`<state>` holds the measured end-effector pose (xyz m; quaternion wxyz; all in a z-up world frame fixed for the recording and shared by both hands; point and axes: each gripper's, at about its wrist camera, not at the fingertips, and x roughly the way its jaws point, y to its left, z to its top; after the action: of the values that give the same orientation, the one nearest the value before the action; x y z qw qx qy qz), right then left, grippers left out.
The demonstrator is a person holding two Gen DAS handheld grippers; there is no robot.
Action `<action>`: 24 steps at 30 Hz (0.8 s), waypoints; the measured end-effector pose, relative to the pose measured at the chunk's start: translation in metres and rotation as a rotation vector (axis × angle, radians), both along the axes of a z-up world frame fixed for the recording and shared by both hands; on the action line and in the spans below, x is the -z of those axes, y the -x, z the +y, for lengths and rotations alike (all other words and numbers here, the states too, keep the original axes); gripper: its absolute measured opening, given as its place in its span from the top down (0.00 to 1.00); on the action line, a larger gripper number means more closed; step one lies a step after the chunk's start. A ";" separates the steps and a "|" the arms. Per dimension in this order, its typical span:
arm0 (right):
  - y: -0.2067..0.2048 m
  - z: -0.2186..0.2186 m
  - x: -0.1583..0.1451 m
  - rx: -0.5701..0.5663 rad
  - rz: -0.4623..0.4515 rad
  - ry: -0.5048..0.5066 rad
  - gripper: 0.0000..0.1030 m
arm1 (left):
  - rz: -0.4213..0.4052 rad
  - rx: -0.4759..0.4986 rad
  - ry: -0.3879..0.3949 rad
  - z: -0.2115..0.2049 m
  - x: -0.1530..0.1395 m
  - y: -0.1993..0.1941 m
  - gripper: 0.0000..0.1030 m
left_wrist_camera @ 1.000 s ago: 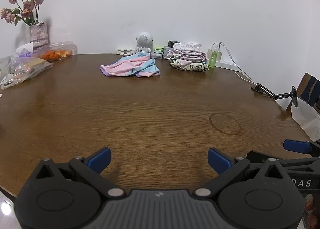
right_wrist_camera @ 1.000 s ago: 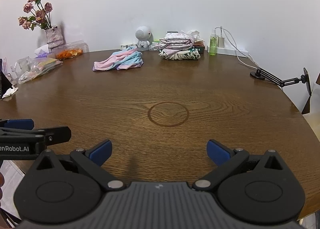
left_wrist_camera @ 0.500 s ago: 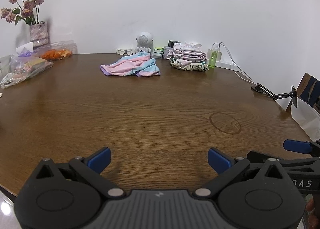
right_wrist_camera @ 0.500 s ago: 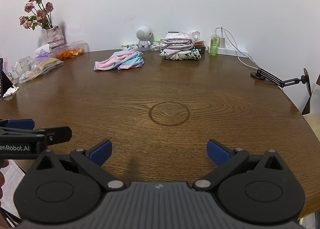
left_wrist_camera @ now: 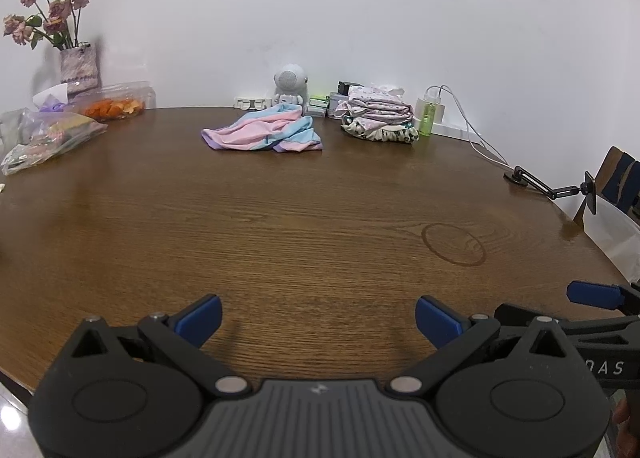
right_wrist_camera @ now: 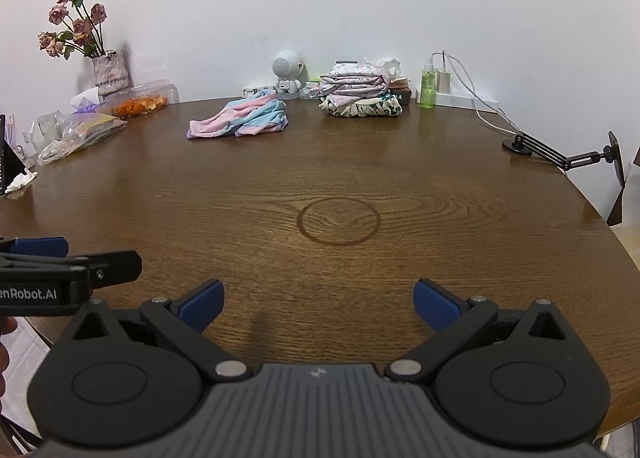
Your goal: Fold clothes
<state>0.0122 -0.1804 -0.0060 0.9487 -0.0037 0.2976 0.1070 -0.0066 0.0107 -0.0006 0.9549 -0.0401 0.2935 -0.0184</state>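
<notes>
both tongs, left tongs (left_wrist_camera: 318, 320), right tongs (right_wrist_camera: 319, 303), spread wide, empty; crumpled pink-blue garment (left_wrist_camera: 262, 133) beside folded stack (left_wrist_camera: 378, 119)

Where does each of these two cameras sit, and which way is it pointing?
Left wrist view: on the left gripper, looking across the table; its open fingers show, the right gripper at right.
Right wrist view: on the right gripper, facing likewise; the left gripper at left.
Both share the pink-and-blue garment and folded stack.
</notes>
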 end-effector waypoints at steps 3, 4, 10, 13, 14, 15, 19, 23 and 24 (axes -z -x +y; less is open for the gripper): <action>0.000 0.000 -0.001 -0.003 -0.005 0.003 0.00 | -0.001 0.004 -0.003 -0.001 -0.001 0.000 0.00; 0.000 0.000 -0.001 -0.003 -0.004 0.003 0.00 | -0.001 0.005 -0.005 -0.001 -0.002 -0.001 0.00; -0.001 0.000 0.000 -0.003 -0.007 0.005 0.00 | -0.006 0.010 -0.015 -0.003 -0.004 -0.001 0.00; -0.001 0.000 0.000 -0.003 -0.009 0.006 0.00 | -0.009 0.011 -0.018 -0.004 -0.005 -0.001 0.00; 0.000 0.000 0.000 -0.003 -0.012 0.006 0.00 | -0.009 0.011 -0.018 -0.004 -0.005 -0.001 0.00; -0.001 0.000 0.000 -0.002 -0.012 0.005 0.00 | -0.008 0.010 -0.018 -0.004 -0.005 -0.001 0.00; -0.001 -0.001 0.000 0.000 -0.011 0.001 0.00 | -0.007 0.006 -0.018 -0.003 -0.006 -0.001 0.00; 0.000 -0.002 0.000 0.003 -0.014 -0.001 0.00 | -0.009 0.006 -0.019 -0.005 -0.006 -0.001 0.00; 0.000 -0.002 0.000 0.002 -0.013 -0.001 0.00 | -0.008 0.006 -0.019 -0.005 -0.006 -0.001 0.00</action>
<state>0.0126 -0.1824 -0.0063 0.9507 -0.0035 0.2912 0.1061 -0.0059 0.0060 0.0053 0.9565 -0.0299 0.2898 -0.0184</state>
